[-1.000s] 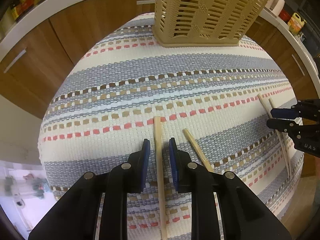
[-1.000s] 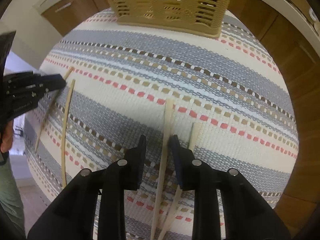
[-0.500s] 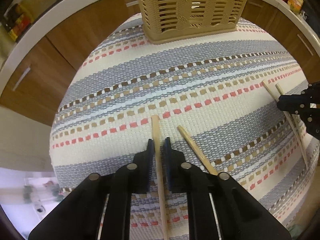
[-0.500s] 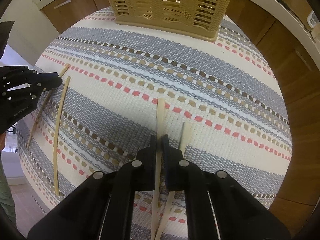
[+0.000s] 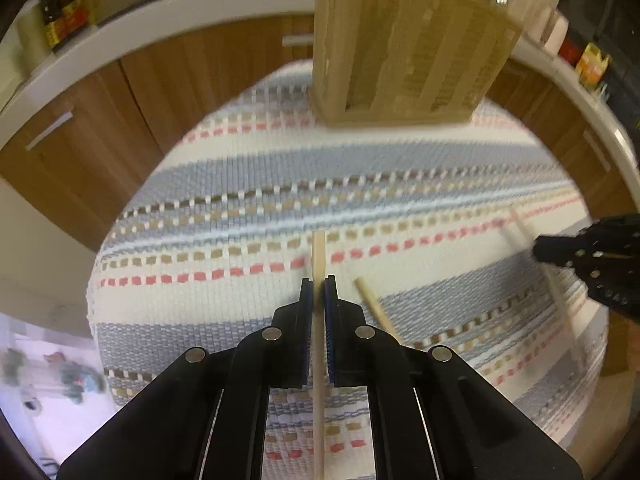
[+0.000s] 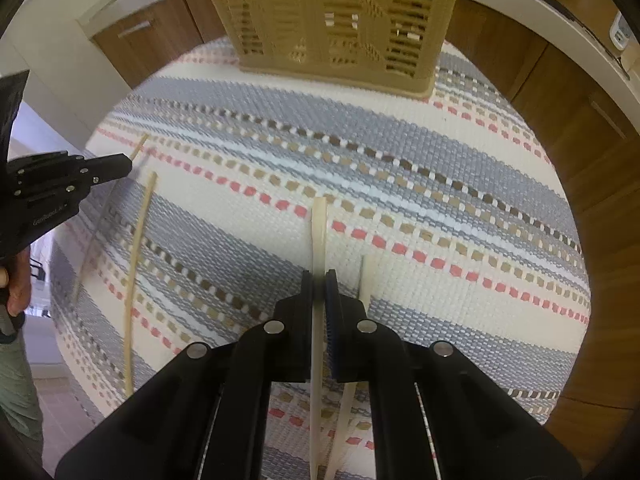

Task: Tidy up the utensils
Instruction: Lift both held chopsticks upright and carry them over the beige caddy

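Note:
My left gripper (image 5: 319, 286) is shut on a wooden chopstick (image 5: 319, 256) and holds it above the striped cloth; a second chopstick (image 5: 374, 308) lies just to its right. My right gripper (image 6: 319, 280) is shut on a pale chopstick (image 6: 319, 228); another pale chopstick (image 6: 366, 276) lies beside it on the right. The beige slotted utensil basket (image 5: 404, 52) stands at the far side of the table; it also shows in the right wrist view (image 6: 336, 16). Each gripper shows in the other's view: right (image 5: 540, 250), left (image 6: 124, 166).
A striped woven cloth (image 6: 420, 152) covers the round table. Wooden cabinets (image 5: 100, 120) and a white counter ring the table. In the right wrist view the left gripper's loose chopstick (image 6: 138, 264) lies at the left edge of the table.
Both grippers have closed from open onto their chopsticks and lifted them off the cloth. The basket looks closer in both views.

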A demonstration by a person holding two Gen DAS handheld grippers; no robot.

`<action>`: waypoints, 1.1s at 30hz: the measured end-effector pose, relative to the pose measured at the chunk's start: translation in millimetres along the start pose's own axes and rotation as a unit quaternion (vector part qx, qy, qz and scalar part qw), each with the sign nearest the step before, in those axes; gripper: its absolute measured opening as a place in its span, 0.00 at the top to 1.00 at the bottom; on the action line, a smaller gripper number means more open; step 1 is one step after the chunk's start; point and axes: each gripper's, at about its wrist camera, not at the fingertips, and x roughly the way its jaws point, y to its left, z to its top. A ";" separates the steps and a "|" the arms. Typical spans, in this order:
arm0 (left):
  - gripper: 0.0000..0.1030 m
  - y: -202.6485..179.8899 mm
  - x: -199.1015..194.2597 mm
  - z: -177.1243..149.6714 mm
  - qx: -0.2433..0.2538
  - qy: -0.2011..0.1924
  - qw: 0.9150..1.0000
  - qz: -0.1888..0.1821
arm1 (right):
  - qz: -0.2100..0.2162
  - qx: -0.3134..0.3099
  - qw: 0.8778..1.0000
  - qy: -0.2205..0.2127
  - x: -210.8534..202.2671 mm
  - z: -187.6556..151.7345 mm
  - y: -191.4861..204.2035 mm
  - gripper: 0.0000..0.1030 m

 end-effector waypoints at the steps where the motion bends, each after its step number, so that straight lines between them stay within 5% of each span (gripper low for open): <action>1: 0.97 0.4 -5.8 0.5 -0.004 -0.009 1.000 -0.003 | 0.002 0.000 1.000 -0.006 -3.7 0.2 -0.4 0.96; 15: 0.97 -13.8 -103.3 17.6 -0.040 -0.172 0.983 -0.044 | 0.023 -0.001 0.991 -0.128 -80.0 7.1 4.6 0.96; 23: 0.97 -25.7 -157.0 47.9 -0.050 -0.278 0.957 -0.072 | 0.028 0.011 0.976 -0.217 -120.6 30.7 9.3 0.96; 33: 0.97 -43.9 -180.5 99.2 -0.044 -0.372 0.925 -0.055 | 0.019 0.035 0.946 -0.322 -164.6 81.1 -12.9 0.96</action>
